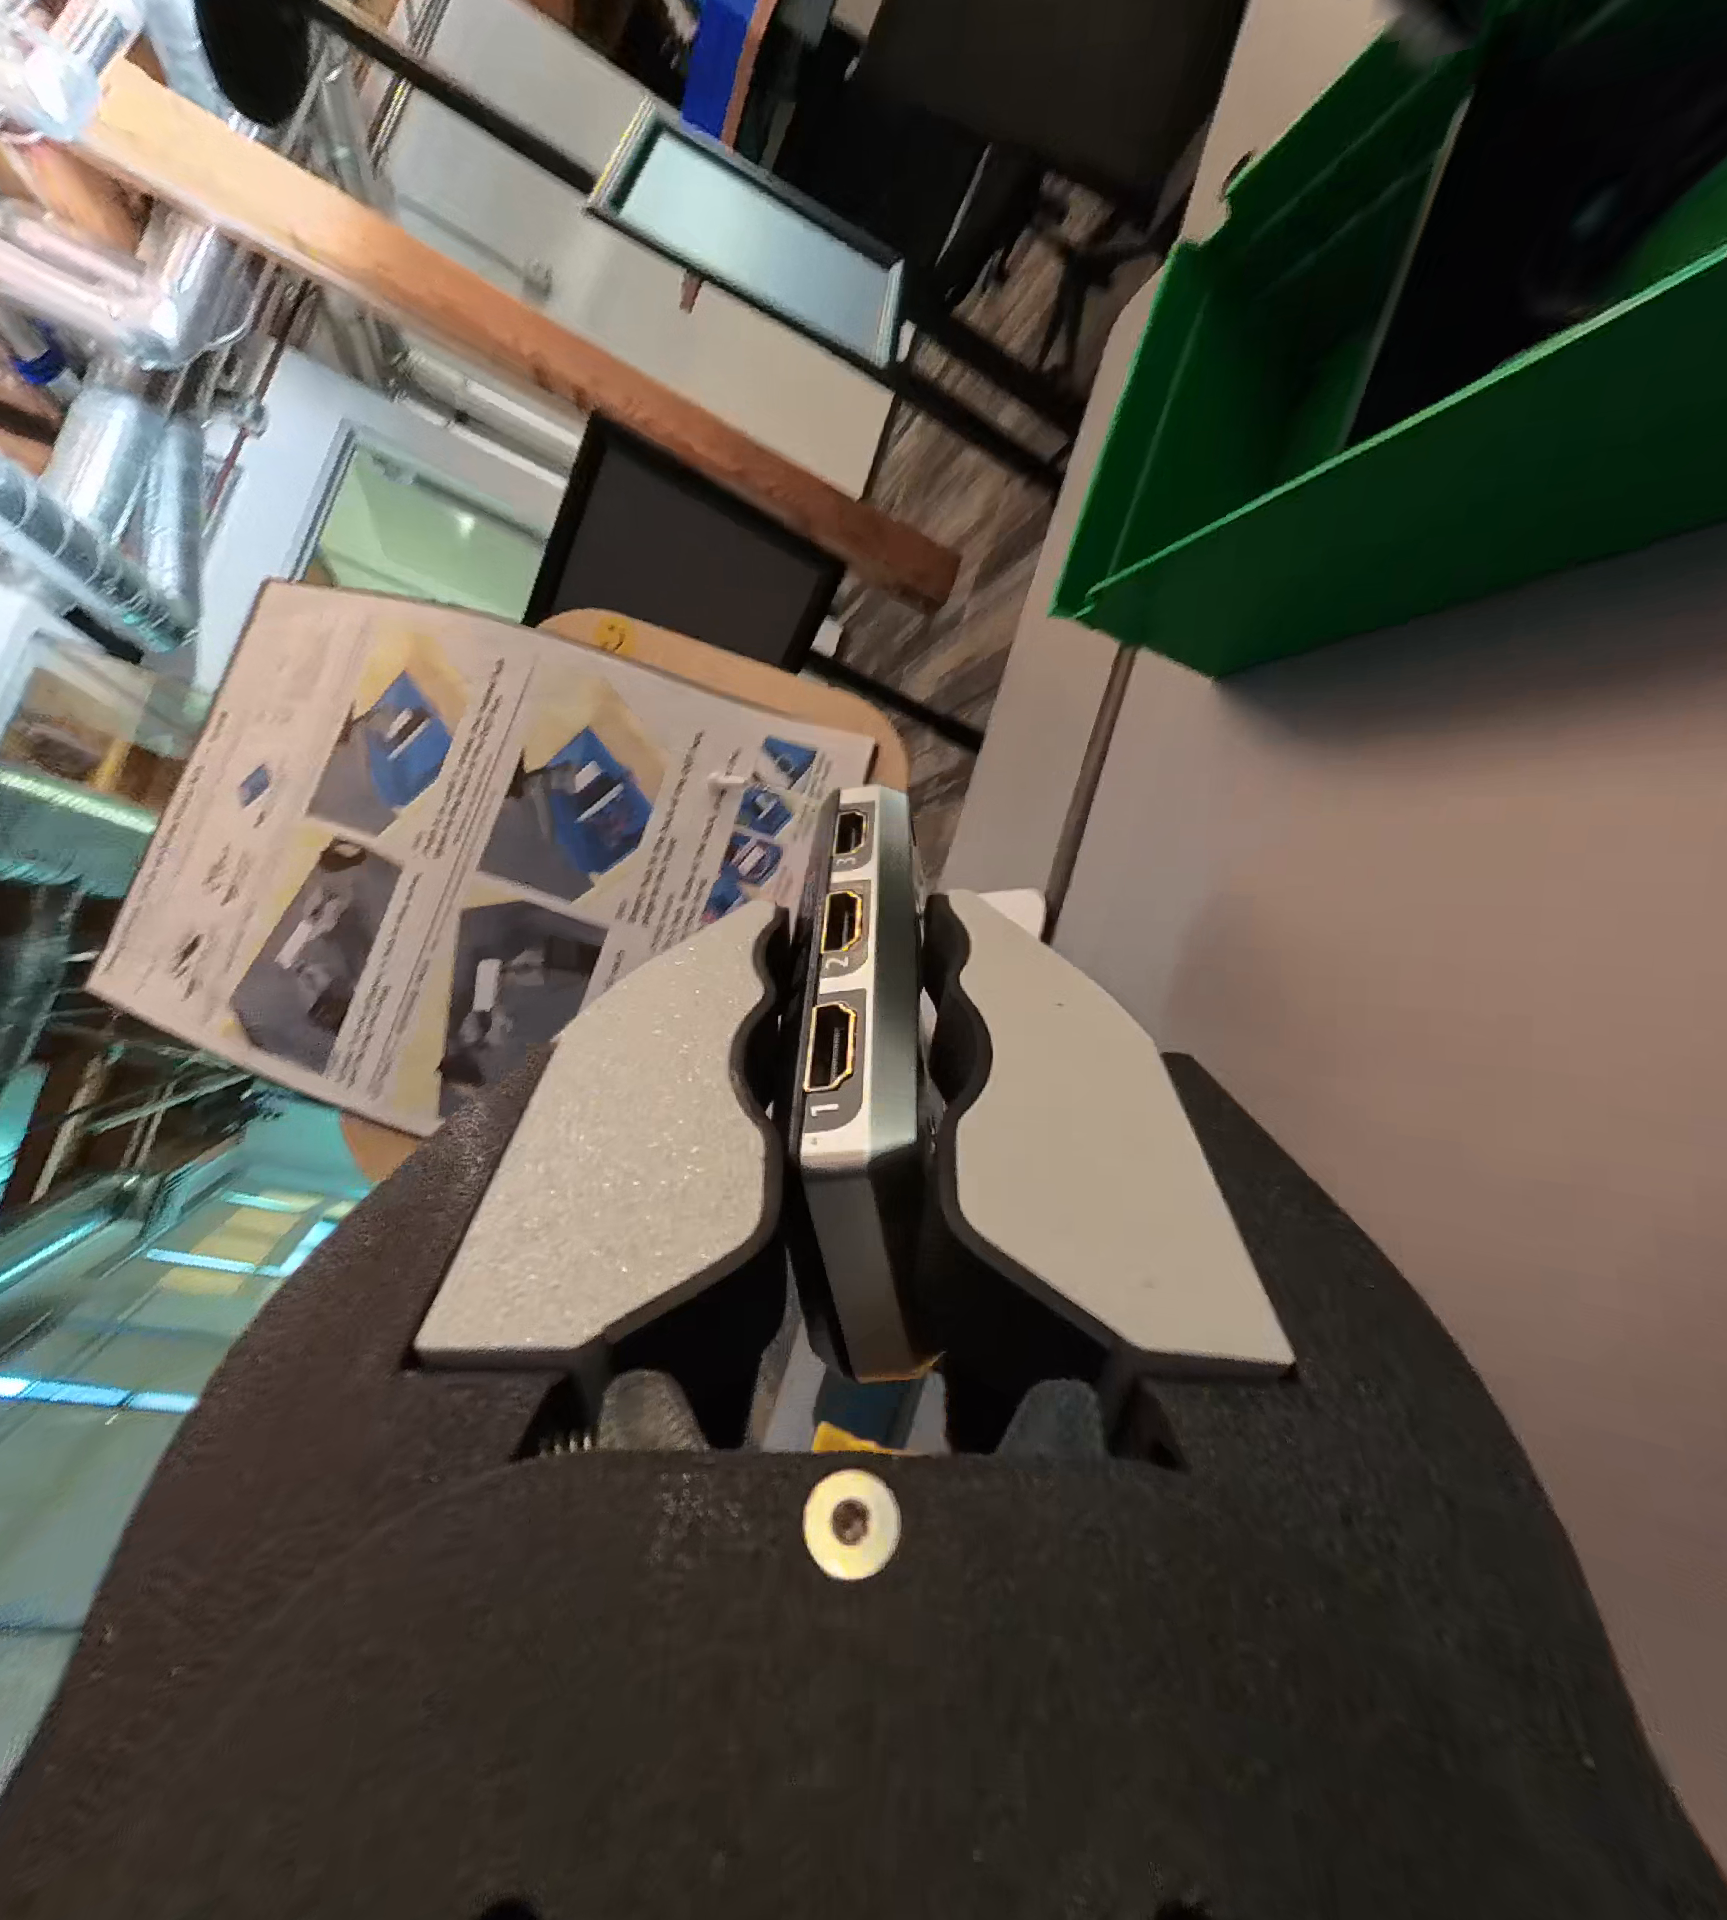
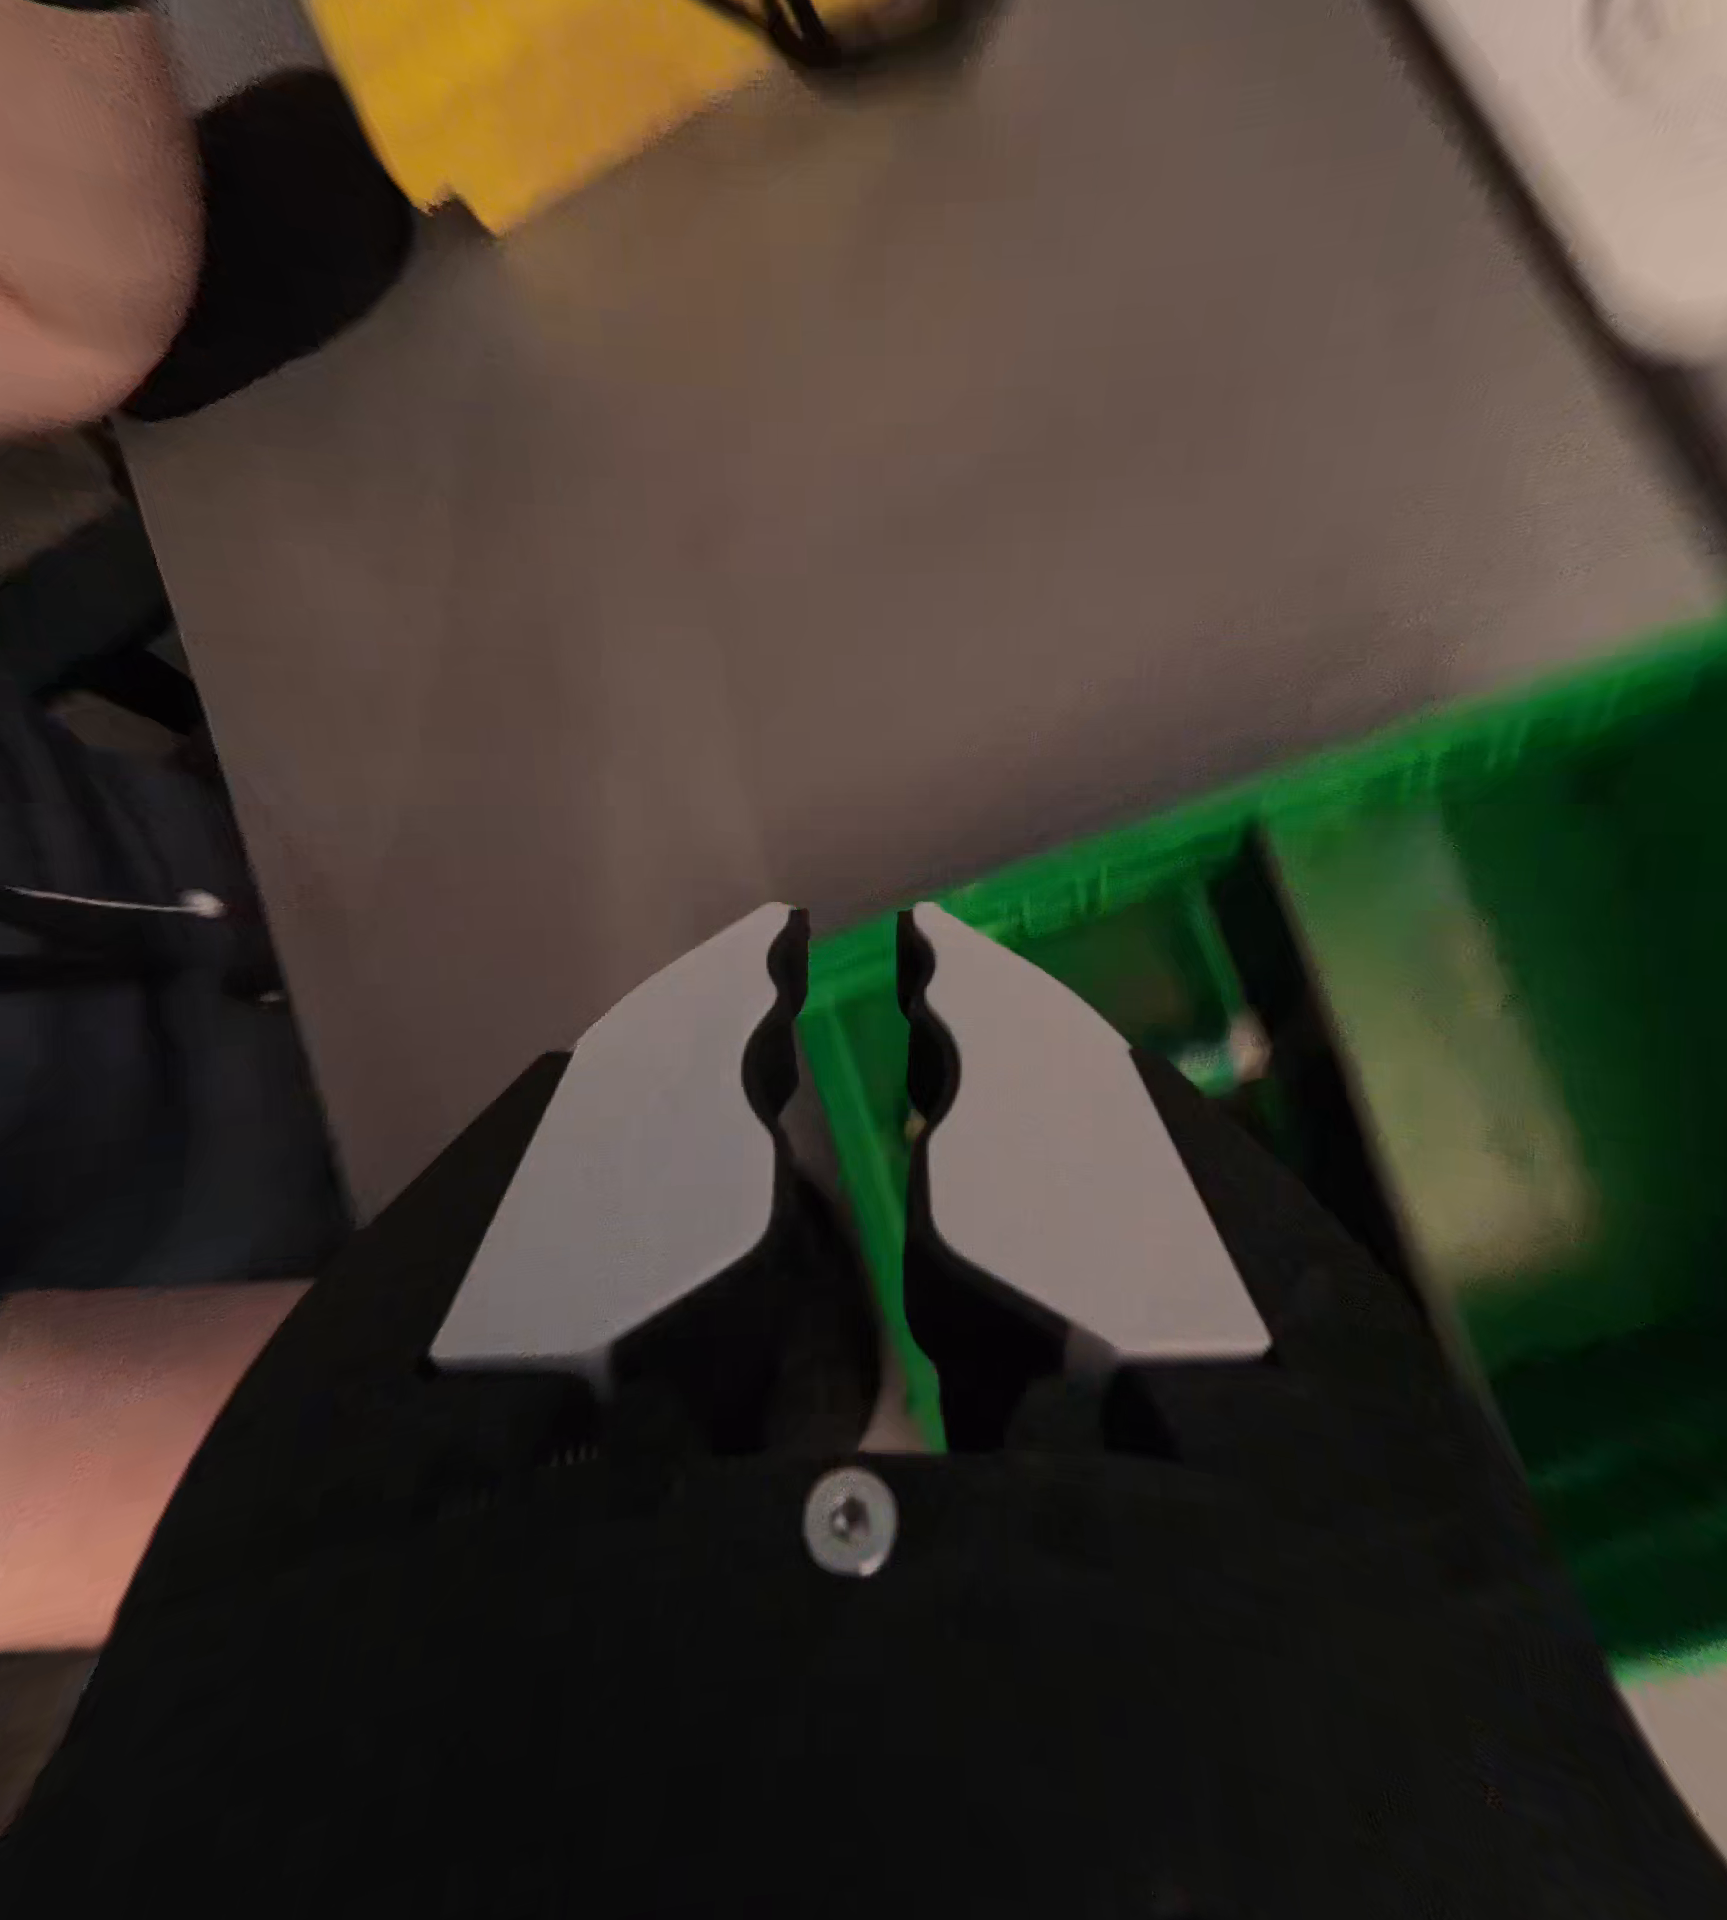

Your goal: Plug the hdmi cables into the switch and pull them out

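Grey table (image 1: 1461, 935) under us, our left claw (image 1: 854, 1023) clamps the slim dark-and-silver HDMI switch (image 1: 854, 1039), its three gold ports numbered and empty. Our right claw (image 2: 851, 1023), slightly parted, holds nothing over the green plastic bin (image 2: 1617, 1039); no cable shows. Keep the switch steady.

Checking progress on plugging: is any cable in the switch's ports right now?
No. All three ports on the switch, clamped in the left gripper, show empty, with no plug in any.
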The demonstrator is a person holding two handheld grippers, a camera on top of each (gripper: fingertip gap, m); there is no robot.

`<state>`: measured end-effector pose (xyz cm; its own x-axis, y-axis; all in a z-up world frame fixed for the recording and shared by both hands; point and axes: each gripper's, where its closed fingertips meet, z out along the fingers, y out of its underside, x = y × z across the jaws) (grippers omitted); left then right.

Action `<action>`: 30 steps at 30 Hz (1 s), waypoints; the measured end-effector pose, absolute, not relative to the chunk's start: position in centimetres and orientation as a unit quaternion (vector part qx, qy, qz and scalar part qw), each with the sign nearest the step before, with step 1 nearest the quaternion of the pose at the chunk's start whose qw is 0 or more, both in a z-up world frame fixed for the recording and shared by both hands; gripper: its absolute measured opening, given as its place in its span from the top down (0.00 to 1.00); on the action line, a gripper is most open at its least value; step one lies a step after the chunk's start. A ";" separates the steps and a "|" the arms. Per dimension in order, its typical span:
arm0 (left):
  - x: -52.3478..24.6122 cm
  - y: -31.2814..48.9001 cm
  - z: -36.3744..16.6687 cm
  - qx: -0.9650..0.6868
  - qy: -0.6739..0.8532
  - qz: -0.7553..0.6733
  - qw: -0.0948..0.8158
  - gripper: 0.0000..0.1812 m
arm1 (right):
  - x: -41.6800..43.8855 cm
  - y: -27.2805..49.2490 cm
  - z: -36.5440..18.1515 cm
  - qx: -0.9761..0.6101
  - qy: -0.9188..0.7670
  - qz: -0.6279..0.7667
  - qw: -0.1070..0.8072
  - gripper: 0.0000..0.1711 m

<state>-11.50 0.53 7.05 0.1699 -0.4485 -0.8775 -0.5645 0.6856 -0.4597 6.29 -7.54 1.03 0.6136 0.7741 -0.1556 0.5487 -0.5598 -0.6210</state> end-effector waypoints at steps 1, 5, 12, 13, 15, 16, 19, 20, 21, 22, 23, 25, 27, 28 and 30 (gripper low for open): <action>-11.4 0.3 7.0 -0.396 0.646 0.036 0.652 0.86 | 4.2 -7.2 2.2 -0.826 -0.437 0.194 0.300 0.90; -10.9 0.0 6.2 -0.399 0.659 0.036 0.636 0.86 | -4.3 -4.0 4.6 -0.684 -0.583 0.067 0.433 0.87; -10.1 -0.3 4.8 -0.391 0.680 0.056 0.618 0.86 | -9.1 -2.3 7.3 -0.539 -0.600 -0.044 0.590 0.80; -10.0 -0.4 4.5 -0.391 0.682 0.056 0.615 0.86 | -8.9 -2.1 7.5 -0.533 -0.593 -0.051 0.601 0.75; -9.8 -0.5 4.0 -0.391 0.689 0.059 0.608 0.86 | -8.4 -1.7 7.1 -0.527 -0.599 -0.074 0.599 0.74; -9.7 -0.5 3.9 -0.389 0.691 0.063 0.606 0.86 | -8.3 -1.5 6.8 -0.527 -0.601 -0.084 0.595 0.74; -9.3 -0.8 3.3 -0.383 0.701 0.063 0.598 0.86 | -8.4 -1.2 5.9 -0.524 -0.615 -0.095 0.582 0.74; -9.2 -1.0 3.2 -0.379 0.705 0.062 0.596 0.86 | -8.5 -1.2 5.5 -0.524 -0.620 -0.099 0.576 0.74; -9.1 -1.2 3.0 -0.376 0.709 0.062 0.594 0.86 | -8.7 -1.1 5.0 -0.524 -0.628 -0.101 0.567 0.75; -9.0 -1.3 2.9 -0.374 0.711 0.063 0.592 0.86 | -8.7 -1.1 4.6 -0.524 -0.634 -0.107 0.559 0.75; -9.0 -1.3 2.8 -0.374 0.712 0.064 0.591 0.86 | -8.9 -1.0 4.2 -0.523 -0.639 -0.111 0.552 0.76; -8.8 -1.4 2.5 -0.372 0.716 0.063 0.587 0.86 | -9.0 -0.8 3.5 -0.525 -0.648 -0.118 0.539 0.78; -8.7 -1.6 2.5 -0.369 0.718 0.060 0.587 0.86 | -9.2 -0.7 2.9 -0.525 -0.653 -0.120 0.533 0.80; -8.7 -1.7 2.5 -0.369 0.718 0.060 0.588 0.86 | -9.4 -0.6 2.6 -0.526 -0.656 -0.118 0.529 0.80; -8.8 -1.5 2.5 -0.369 0.719 0.066 0.586 0.86 | -9.6 -0.5 2.1 -0.524 -0.660 -0.119 0.524 0.82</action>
